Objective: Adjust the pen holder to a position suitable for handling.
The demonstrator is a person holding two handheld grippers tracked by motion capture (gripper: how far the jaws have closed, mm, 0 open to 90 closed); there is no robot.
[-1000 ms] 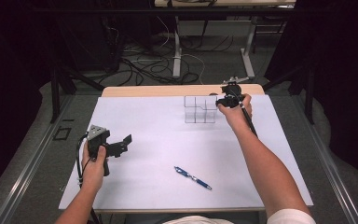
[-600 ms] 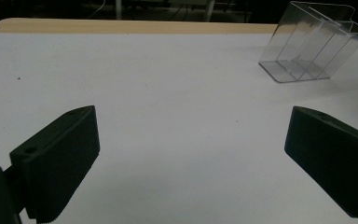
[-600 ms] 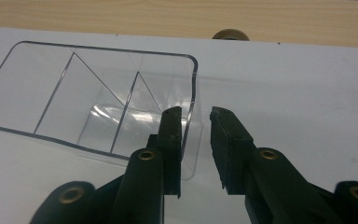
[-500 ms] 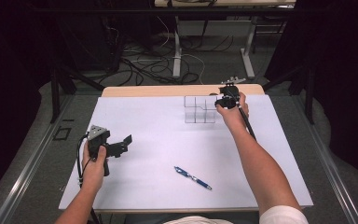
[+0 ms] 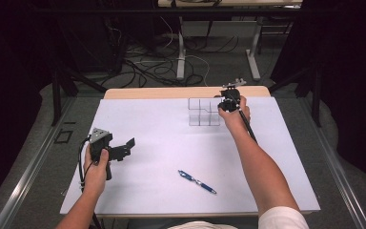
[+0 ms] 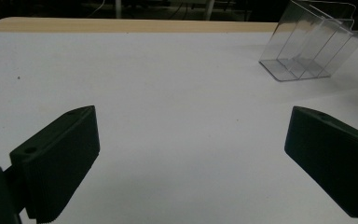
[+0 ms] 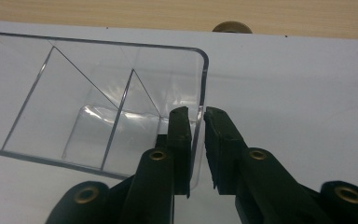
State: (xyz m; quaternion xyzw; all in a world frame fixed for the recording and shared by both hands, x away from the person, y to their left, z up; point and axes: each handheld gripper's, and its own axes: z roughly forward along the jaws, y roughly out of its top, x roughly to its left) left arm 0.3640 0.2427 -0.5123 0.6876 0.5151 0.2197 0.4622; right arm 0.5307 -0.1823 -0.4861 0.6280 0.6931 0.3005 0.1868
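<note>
Fingers (image 7: 182, 140) of the right gripper (image 7: 196, 135) sit on either side of one wall of the clear plastic divided organizer box (image 7: 88, 102), one inside the end compartment and one outside. They've just been closing, and from the right gripper view the pads look pinched on that thin wall, so I'd call it clamped on the box. The box looks tilted a bit in that view, and from the left gripper view it leans with its open top facing away from the camera.

In the high view the right gripper (image 5: 229, 101) is at the far right part of the desk, right at the right end of the box (image 5: 201, 112), with the person's right forearm stretched out across the white sheet covering the desk (image 5: 162, 138).

Over on the near left, the left gripper (image 5: 119, 150) is held just above the sheet with its fingers (image 6: 58, 158) spread wide apart, nothing between them, just white surface.

Between the two arms, closer to the person, a blue pen with a silver tip (image 5: 197, 181) lies diagonally on the sheet, well apart from both grippers and the box. A strip of light wood shows along the far edge of the desk.
</note>
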